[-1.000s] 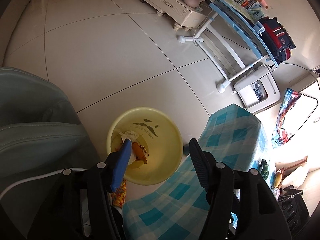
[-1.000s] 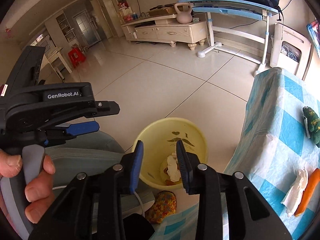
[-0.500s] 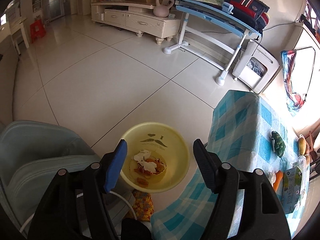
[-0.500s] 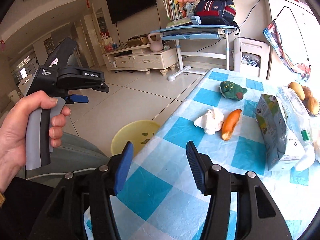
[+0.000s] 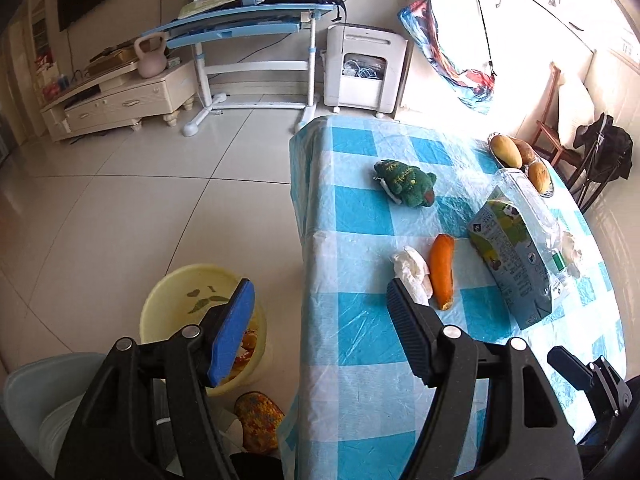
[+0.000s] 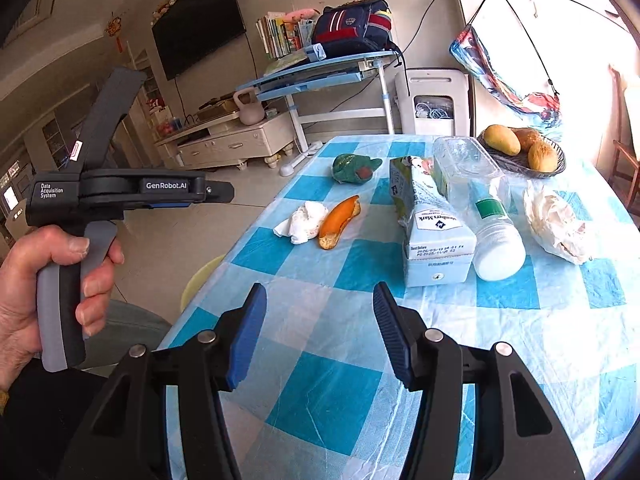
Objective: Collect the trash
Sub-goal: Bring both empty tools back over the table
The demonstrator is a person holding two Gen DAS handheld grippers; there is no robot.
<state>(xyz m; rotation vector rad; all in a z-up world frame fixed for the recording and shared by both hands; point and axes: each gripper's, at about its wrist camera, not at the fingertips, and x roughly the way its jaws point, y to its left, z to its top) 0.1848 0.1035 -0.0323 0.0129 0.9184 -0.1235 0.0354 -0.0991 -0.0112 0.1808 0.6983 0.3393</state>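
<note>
Hand-held grippers came nearest: the left hand-held gripper [image 5: 320, 312] and the right hand-held gripper [image 6: 318, 316] both hung released and empty over the near edge of the bench [image 6: 352, 264], which wore a blue-checked cloth. A hand [image 6: 44, 280] gripped the left tool's handle. Below the bench edge, a yellow bin [image 5: 176, 300] sat on the floor with scraps inside. Farther on lay a crumpled tissue [image 6: 306, 222] touching an orange peel [image 6: 340, 222], then a carton [image 6: 430, 224] and a bottle [image 6: 488, 216].

Both claws, left [image 5: 320, 320] and right [image 6: 318, 334], have swung from the yellow bin [image 5: 176, 300] to the table [image 6: 520, 340], empty.
</note>
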